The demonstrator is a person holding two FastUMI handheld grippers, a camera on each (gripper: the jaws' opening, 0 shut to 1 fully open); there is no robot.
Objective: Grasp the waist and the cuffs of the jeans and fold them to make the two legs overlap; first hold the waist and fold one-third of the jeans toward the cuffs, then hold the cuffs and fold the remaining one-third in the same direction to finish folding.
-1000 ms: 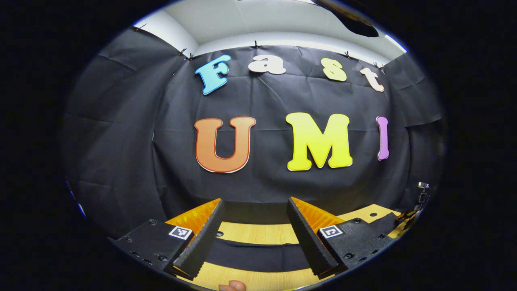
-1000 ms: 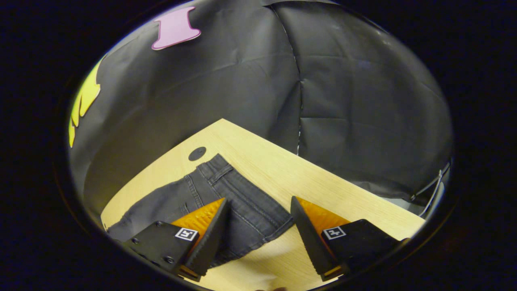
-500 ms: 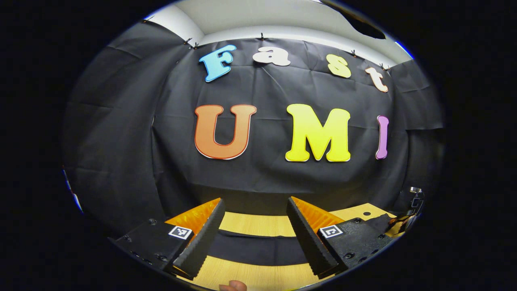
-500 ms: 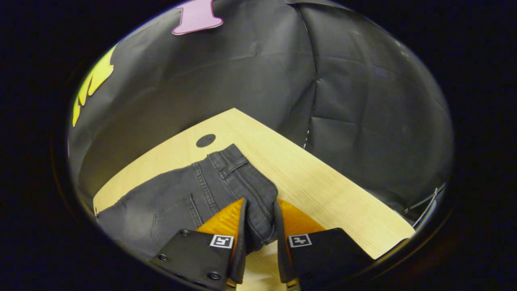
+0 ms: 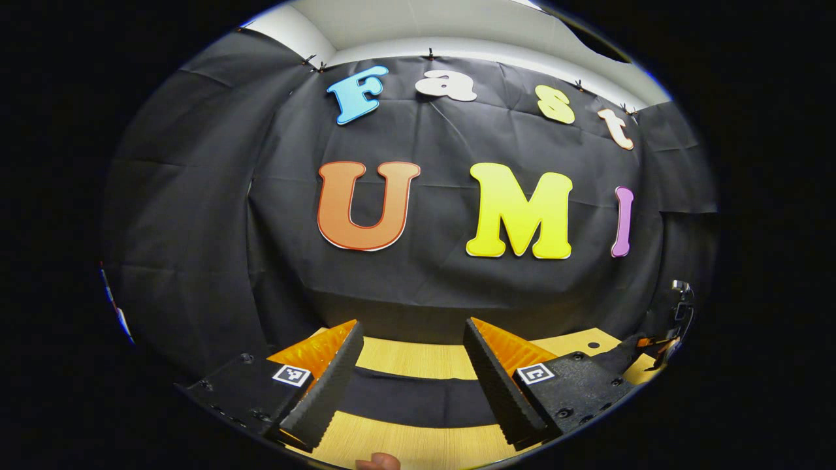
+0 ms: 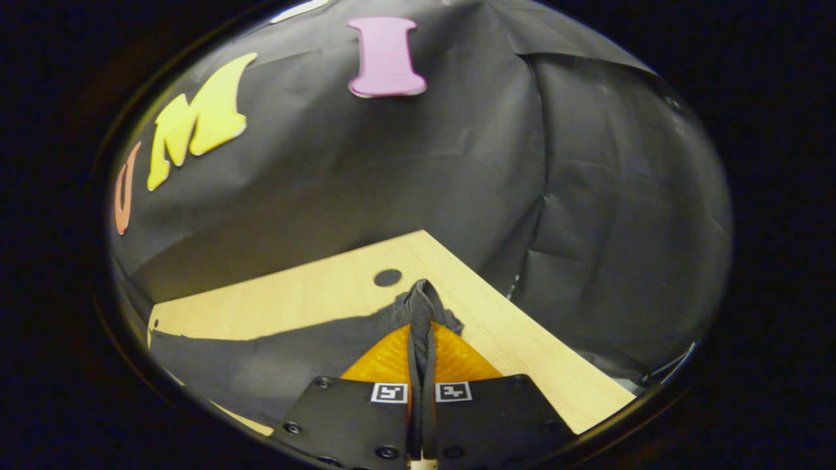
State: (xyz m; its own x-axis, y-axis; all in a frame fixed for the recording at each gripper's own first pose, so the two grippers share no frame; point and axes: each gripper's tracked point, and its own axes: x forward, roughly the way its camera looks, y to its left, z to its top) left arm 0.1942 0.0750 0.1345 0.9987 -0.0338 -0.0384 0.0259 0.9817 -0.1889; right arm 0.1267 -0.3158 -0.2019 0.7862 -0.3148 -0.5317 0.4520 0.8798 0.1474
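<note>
Dark grey jeans (image 6: 274, 359) lie on the light wooden table (image 6: 307, 294). In the right gripper view my right gripper (image 6: 421, 339) is shut on the waist, which bunches up between the fingers and pokes out past the tips. In the left gripper view a leg of the jeans (image 5: 411, 401) lies as a dark band across the table (image 5: 418, 359), passing between the fingers of my left gripper (image 5: 411, 372). That gripper stands open over the band with nothing pressed between the fingers. Part of a hand (image 5: 377, 462) shows at the bottom edge.
A round dark hole (image 6: 388, 277) sits in the table near its far corner, just beyond the waist. The table's right edge (image 6: 529, 352) runs close to my right gripper. The other gripper (image 5: 663, 339) shows far right in the left gripper view.
My right gripper has shut on the jeans' waist and turned left, gathering the cloth into a bunch. My left gripper has stayed open over the leg, tilting down slightly.
</note>
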